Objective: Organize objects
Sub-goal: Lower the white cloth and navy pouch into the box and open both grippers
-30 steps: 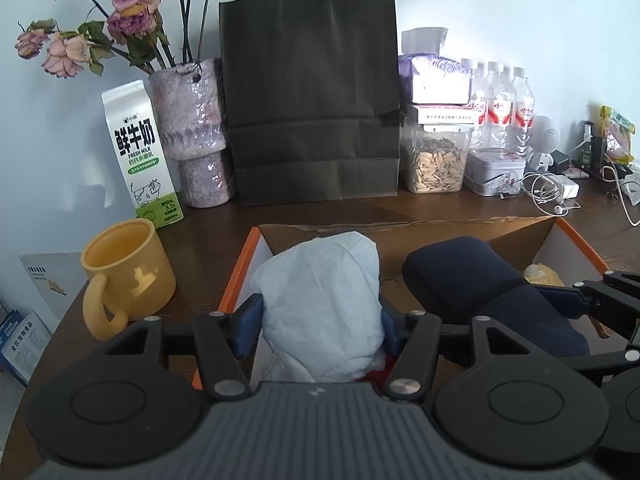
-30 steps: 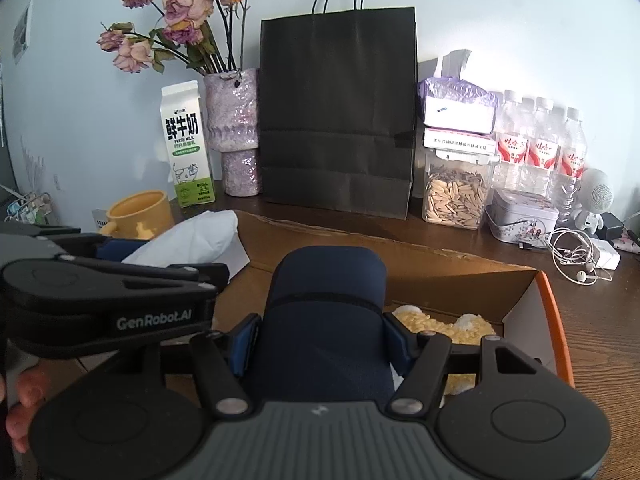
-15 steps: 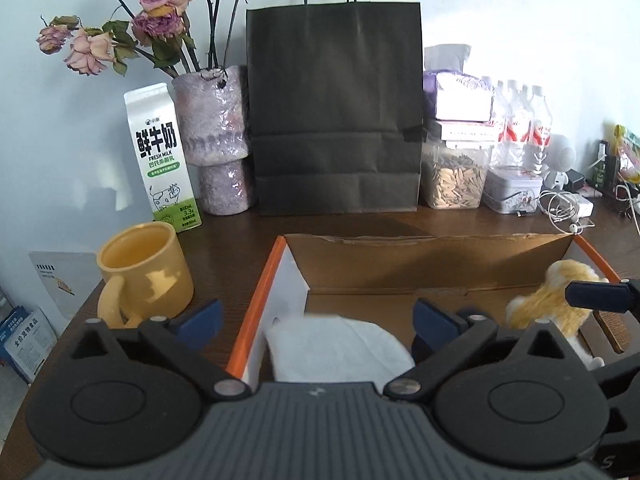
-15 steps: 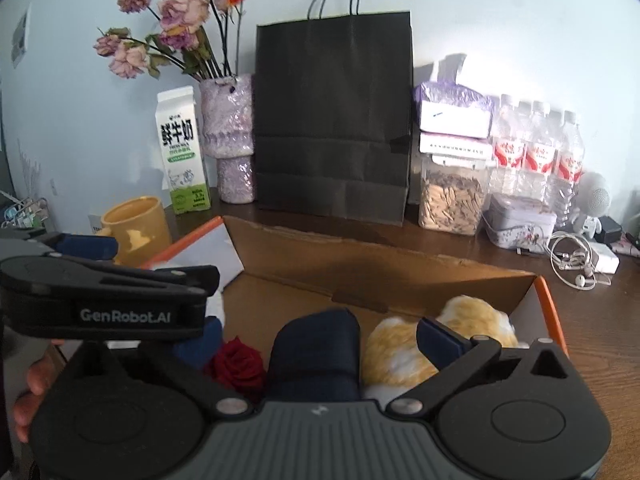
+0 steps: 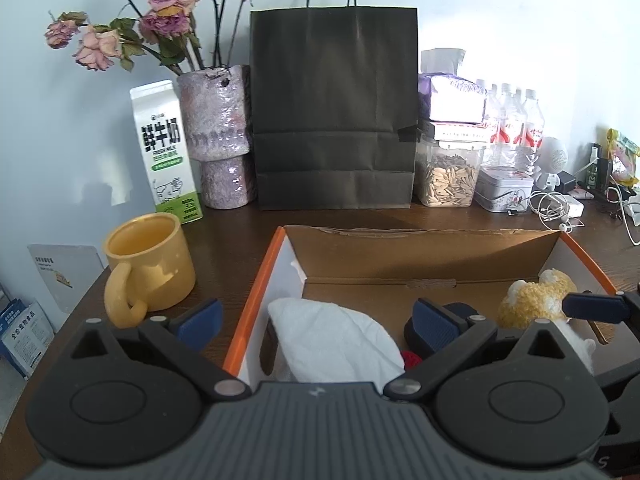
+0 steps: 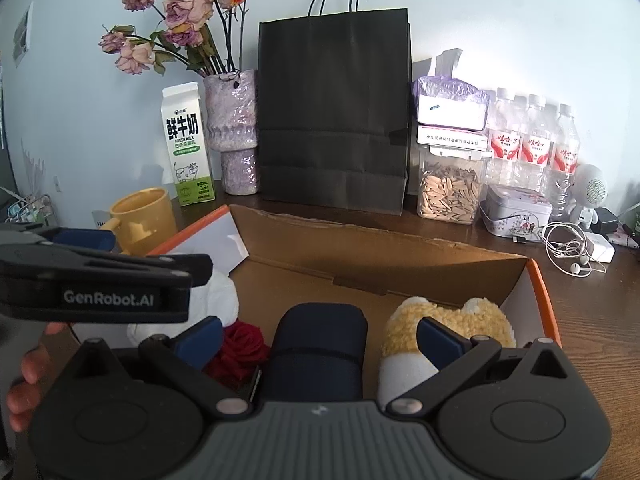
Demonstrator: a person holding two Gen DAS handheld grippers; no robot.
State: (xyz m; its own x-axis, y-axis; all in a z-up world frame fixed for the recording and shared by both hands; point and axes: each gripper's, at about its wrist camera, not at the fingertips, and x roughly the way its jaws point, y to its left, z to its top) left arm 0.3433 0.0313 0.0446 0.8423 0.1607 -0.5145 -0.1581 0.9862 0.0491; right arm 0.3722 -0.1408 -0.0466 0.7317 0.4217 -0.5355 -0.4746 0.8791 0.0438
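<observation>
An open cardboard box [image 5: 420, 248] [image 6: 360, 256] with orange edges lies on the wooden desk. Inside it rest a white cloth bundle [image 5: 332, 344] [image 6: 216, 300], a dark navy roll [image 6: 320, 348] [image 5: 412, 330], a red rose [image 6: 240, 350] and a yellow-and-white plush toy [image 6: 452, 320] [image 5: 532, 304]. My left gripper [image 5: 316, 322] hangs open above the white bundle, its pads clear of it. My right gripper [image 6: 320, 336] stands open over the navy roll, not touching it.
A yellow mug [image 5: 148, 264] sits left of the box. Behind stand a milk carton [image 5: 166, 152], a vase of dried roses [image 5: 220, 136], a black paper bag [image 5: 334, 108], a jar of seeds [image 5: 448, 176], water bottles [image 6: 532, 140], a tin [image 6: 516, 216] and earphone cables [image 6: 568, 248].
Both grippers opened wide and let go: the white bundle and the navy roll dropped from the jaws into the box. The plush toy and rose came into view.
</observation>
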